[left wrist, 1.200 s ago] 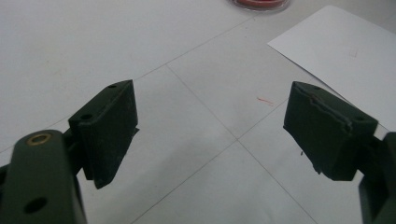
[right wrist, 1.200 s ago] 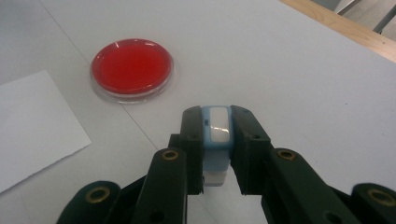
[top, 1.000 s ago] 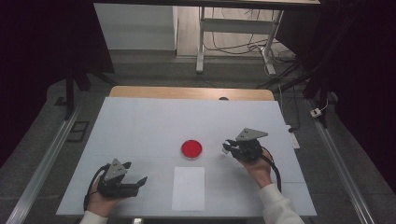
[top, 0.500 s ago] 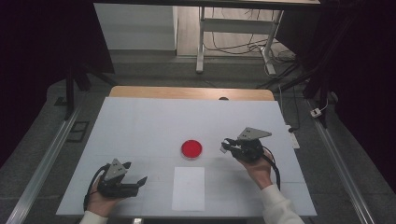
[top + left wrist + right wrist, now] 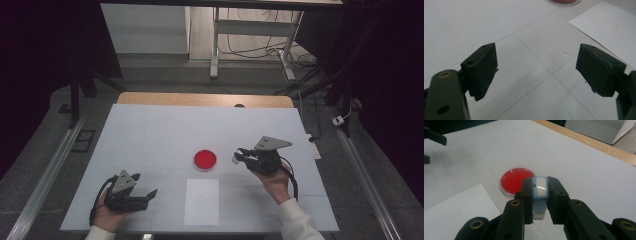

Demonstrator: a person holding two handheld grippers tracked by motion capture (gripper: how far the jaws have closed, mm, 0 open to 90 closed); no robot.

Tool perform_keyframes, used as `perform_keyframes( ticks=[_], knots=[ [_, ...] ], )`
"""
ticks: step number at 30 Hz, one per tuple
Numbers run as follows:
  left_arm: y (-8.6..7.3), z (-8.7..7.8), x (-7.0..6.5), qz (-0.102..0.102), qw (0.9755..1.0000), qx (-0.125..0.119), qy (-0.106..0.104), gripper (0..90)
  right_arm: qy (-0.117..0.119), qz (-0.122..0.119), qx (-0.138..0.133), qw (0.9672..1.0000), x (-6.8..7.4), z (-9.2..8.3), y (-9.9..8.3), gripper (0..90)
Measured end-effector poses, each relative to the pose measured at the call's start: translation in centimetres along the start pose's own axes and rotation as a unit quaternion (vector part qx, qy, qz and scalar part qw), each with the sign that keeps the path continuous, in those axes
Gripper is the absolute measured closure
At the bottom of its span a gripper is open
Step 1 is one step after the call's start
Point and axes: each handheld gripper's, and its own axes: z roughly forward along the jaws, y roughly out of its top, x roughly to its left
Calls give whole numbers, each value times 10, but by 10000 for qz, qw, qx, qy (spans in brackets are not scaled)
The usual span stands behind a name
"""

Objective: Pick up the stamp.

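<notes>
Right gripper view shows the right claw [image 5: 541,195] clamped on a small light-blue stamp block [image 5: 540,191], poised just at 3 o'clock of the red ink dish [image 5: 517,179]; next, I judge, comes pressing it there, while the left claw [image 5: 536,70] gapes empty.

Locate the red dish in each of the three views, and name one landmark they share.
High view: the red dish sits mid-table, just left of the right claw.
Left gripper view: a sliver of its rim at the top edge, right of centre.
Right gripper view: centre-left, just beyond the claw's tips, which grip a small blue and white block.
Shared landmark: the white paper sheet beside the dish.
</notes>
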Motion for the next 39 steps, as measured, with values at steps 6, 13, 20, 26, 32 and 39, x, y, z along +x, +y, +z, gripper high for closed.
perform_keyframes(
  ticks=[6, 13, 20, 26, 32, 39],
  knots=[
    [0, 0, 0, 5, 10000, 4, 13, 176, 128, 2, -77, 9999, 6, -1, 4, 748],
    [0, 0, 0, 7, 10000, 14, 11, 176, 233, -47, -61, 9997, 13, 2, 5, 748],
    [0, 1, 0, 7, 10000, 20, 15, 176, 357, -72, -22, 9993, 20, 8, 4, 747],
    [0, 1, 0, 10, 10000, 28, 14, 176, 447, -104, -24, 9989, 26, 11, 5, 747],
    [0, 1, 0, 8, 10000, 24, 8, 175, 543, -159, -21, 9984, 32, 13, 7, 747],
    [0, 2, -1, 14, 10000, 21, 27, 174, 661, -155, -42, 9977, 39, 16, 9, 747]
  ],
)
